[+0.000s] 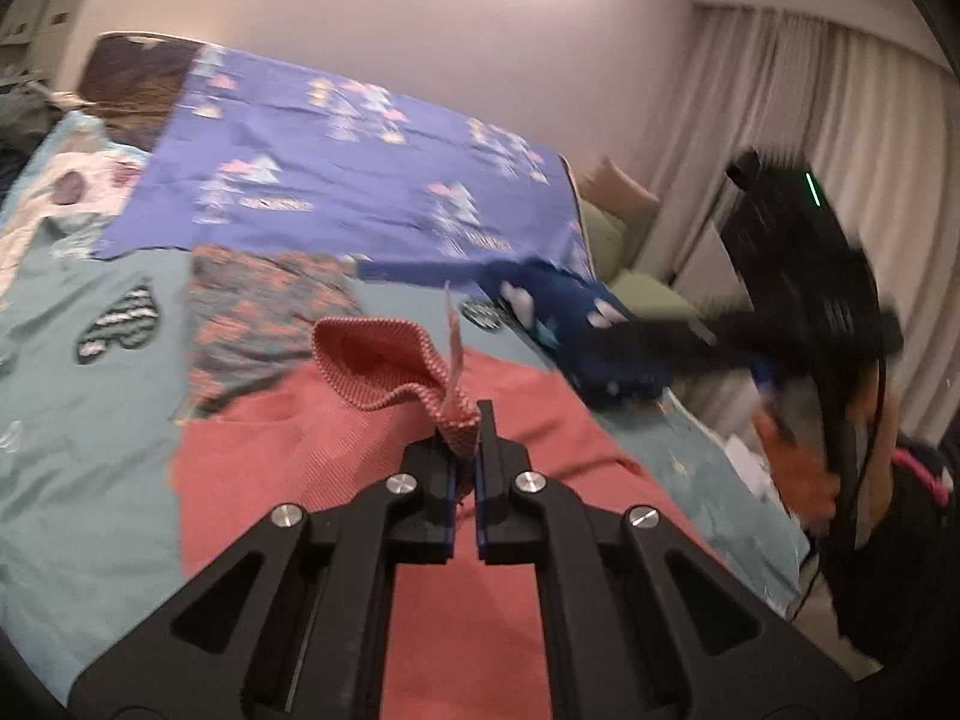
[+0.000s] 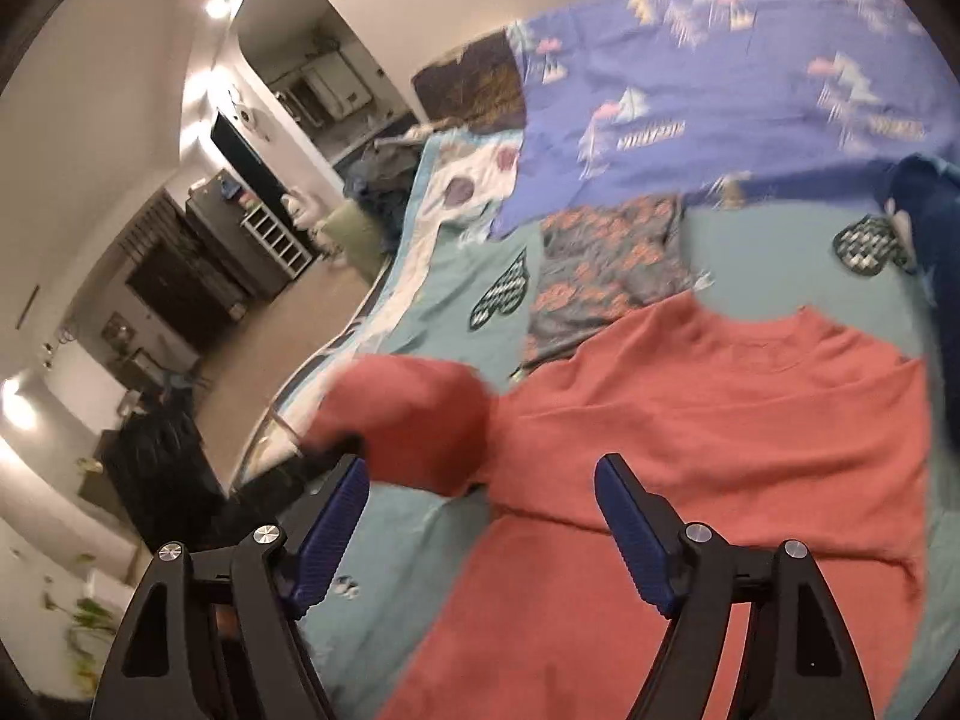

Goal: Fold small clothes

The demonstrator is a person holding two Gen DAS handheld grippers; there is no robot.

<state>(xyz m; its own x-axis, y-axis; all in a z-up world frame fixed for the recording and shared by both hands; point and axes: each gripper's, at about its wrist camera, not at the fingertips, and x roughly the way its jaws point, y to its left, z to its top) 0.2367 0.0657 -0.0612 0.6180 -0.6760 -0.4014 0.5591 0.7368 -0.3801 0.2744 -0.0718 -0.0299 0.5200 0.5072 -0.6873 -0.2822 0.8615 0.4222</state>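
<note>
A bed with a teal bedspread (image 2: 420,540) (black-and-white heart patches) carries a purple printed sheet (image 1: 336,168), a grey-and-orange patterned garment (image 2: 606,264) and a coral-red shirt (image 2: 690,420), which lies flat just in front of that garment. Left wrist view: the left gripper (image 1: 471,456), jaws closed, pinches the shirt's ribbed cuff (image 1: 384,366), lifted above the shirt body; curtains (image 1: 810,138) and the blurred right-hand tool appear only here. Right wrist view: the right gripper (image 2: 480,528) is spread wide and empty above the shirt; a room with a dark cabinet (image 2: 204,258) shows only here.

Bed (image 2: 774,252), teal cover: red top (image 2: 690,420), patterned garment (image 2: 606,276), prob. blue sheet (image 2: 720,120).
</note>
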